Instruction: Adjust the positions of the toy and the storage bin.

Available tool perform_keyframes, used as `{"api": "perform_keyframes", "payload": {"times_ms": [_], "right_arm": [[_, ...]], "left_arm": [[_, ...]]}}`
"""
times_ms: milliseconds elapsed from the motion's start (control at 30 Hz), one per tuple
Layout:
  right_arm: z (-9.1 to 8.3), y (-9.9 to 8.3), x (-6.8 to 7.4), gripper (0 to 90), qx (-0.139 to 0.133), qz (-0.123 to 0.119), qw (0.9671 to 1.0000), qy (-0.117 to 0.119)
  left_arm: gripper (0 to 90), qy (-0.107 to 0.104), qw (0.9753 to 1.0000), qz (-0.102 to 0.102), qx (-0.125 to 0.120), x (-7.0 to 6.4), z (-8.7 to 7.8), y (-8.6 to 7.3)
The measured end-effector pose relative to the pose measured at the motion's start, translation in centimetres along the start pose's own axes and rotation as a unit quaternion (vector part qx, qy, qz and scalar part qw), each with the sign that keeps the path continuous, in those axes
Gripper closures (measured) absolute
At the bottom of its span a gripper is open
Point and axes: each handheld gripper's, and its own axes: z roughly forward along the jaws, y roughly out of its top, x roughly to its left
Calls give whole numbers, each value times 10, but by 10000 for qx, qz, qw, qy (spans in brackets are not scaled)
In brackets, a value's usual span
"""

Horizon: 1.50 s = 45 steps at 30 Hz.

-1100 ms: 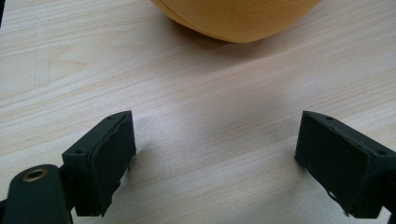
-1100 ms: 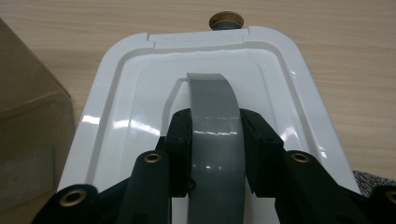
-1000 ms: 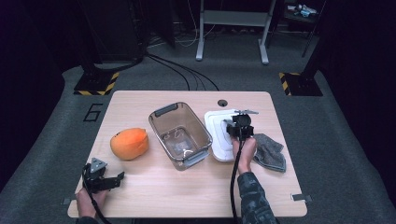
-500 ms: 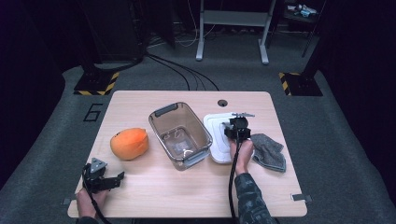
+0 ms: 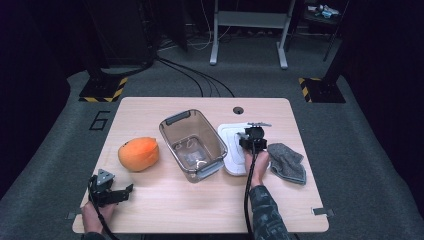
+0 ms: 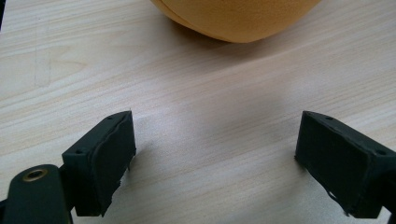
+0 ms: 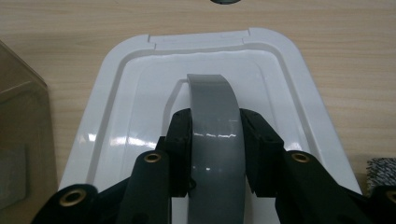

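Note:
A white box lid (image 5: pixel 234 150) (image 7: pixel 140 107) lies flat on the wooden table, right of a clear plastic container (image 5: pixel 192 143). Its grey arched handle (image 7: pixel 215 140) runs down the lid's middle. My right gripper (image 5: pixel 251 136) (image 7: pixel 215 149) is shut on that handle, one jaw pressed against each side. An orange plush toy (image 5: pixel 138 153) (image 6: pixel 233 18) rests left of the container. My left gripper (image 5: pixel 112 192) (image 6: pixel 215 163) stands open low over bare wood near the front left, just short of the toy, with nothing between its jaws.
A grey folded cloth (image 5: pixel 289 161) (image 7: pixel 380 170) lies right of the lid. The container's corner (image 7: pixel 21 135) is close at the lid's left side. A round cable hole (image 5: pixel 238 110) sits in the table behind the lid. The table's front edge is near my left hand.
My right gripper has slid slightly toward the near side along the lid's handle. The left gripper has not moved.

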Motion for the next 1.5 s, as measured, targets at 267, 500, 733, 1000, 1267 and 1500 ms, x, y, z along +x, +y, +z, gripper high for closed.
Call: {"api": "perform_keyframes", "payload": {"times_ms": [267, 500, 733, 1000, 1267, 1500], "right_arm": [[6, -4, 0, 658, 21, 9, 10000, -37], [13, -11, -3, 657, 18, 30, 10000, -5], [16, -13, -6, 653, 83, 72, 9999, 15], [10, -12, -6, 417, 121, -53, 9999, 48], [-10, -13, -9, 226, 116, -279, 9991, 304], [-29, -21, -8, 159, -49, -576, 9976, 392]], "left_arm": [[120, 1, 10000, 5, 3, 0, 0, 0], [120, -7, 10000, -2, 1, 0, 0, 0], [120, -5, 10000, 0, 0, 0, 0, 0], [120, -4, 10000, 1, -1, 0, 0, 0], [120, -26, 10000, 21, 46, 0, -1, 0], [120, 5, 10000, 10, -3, 0, 0, 0]]}}
